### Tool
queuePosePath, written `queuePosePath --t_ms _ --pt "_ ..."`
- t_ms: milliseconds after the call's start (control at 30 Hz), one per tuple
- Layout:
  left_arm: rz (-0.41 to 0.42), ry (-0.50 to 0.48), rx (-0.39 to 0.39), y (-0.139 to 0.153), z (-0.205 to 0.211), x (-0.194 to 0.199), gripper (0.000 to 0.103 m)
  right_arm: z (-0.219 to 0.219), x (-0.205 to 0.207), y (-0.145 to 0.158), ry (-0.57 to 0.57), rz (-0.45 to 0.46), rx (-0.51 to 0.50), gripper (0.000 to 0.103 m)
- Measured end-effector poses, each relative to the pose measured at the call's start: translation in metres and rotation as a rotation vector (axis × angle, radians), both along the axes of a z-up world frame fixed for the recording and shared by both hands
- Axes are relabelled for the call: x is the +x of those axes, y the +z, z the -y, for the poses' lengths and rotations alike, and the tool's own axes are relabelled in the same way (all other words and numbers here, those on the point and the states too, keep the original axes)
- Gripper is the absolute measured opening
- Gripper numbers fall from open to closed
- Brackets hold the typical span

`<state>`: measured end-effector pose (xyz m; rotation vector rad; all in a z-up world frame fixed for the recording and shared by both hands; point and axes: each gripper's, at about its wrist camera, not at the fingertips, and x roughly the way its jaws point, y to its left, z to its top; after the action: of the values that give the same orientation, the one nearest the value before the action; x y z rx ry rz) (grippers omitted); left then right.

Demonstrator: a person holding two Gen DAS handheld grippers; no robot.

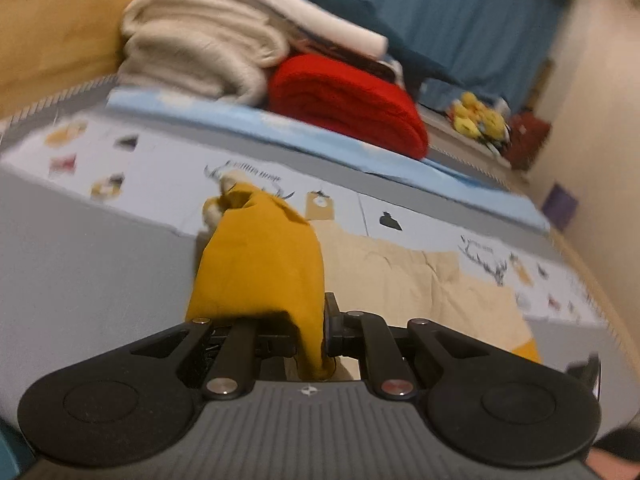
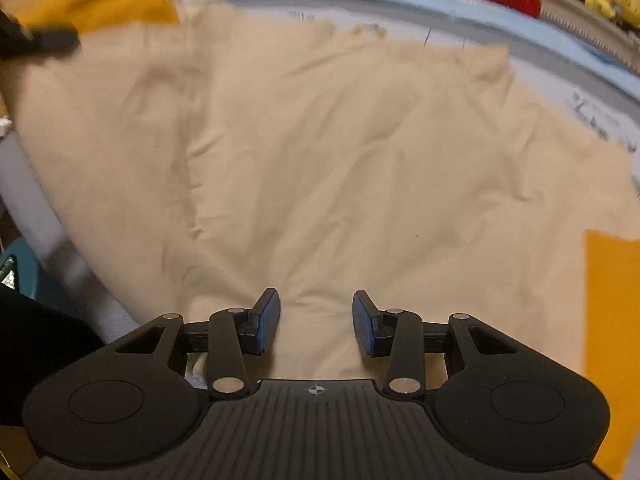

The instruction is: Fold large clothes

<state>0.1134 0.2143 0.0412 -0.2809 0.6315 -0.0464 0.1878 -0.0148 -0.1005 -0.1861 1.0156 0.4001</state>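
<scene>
A large beige garment [image 2: 340,152] with mustard-yellow parts lies spread on the bed. My left gripper [image 1: 312,340] is shut on a mustard-yellow part of it [image 1: 260,264], which hangs bunched over the fingers and hides the left one. The beige cloth [image 1: 420,288] lies flat beyond and to the right. My right gripper [image 2: 316,320] is open and empty, just above the beige cloth near its front edge. A yellow part [image 2: 612,320] lies at the right. The left gripper [image 2: 36,40] shows blurred at the upper left, holding yellow cloth [image 2: 120,4].
A patterned bed sheet [image 1: 120,168] covers the bed. A stack of folded cream blankets [image 1: 200,44] and a red folded one [image 1: 344,104] lie at the back. Yellow plush toys [image 1: 476,116] sit far right. A blue curtain [image 1: 460,20] hangs behind.
</scene>
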Motion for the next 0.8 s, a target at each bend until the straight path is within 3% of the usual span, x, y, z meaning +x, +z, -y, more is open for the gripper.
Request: queuePosePath --t_ms 200,300,467,667,800 --pt "-0.007 0.022 -0.027 -0.002 -0.007 -0.005 0.012 -0.001 0.0 0.005 0.002 0.025 0.01 0.046" --pt "-0.02 0.047 -0.049 0.001 -0.007 -0.005 0.011 0.01 -0.012 0.018 -0.027 0.09 0.044 0.042" --pt "0.0 0.042 -0.027 0.01 0.01 -0.003 0.011 0.058 -0.035 0.065 -0.095 0.298 0.106 0.042" --pt "0.035 -0.004 -0.006 0.019 0.042 0.0 0.007 0.161 -0.06 0.144 -0.236 0.567 0.17 0.042" --pt "0.068 -0.06 0.027 0.026 0.074 0.004 0.006 0.233 -0.063 0.176 -0.346 0.744 0.06 0.042"
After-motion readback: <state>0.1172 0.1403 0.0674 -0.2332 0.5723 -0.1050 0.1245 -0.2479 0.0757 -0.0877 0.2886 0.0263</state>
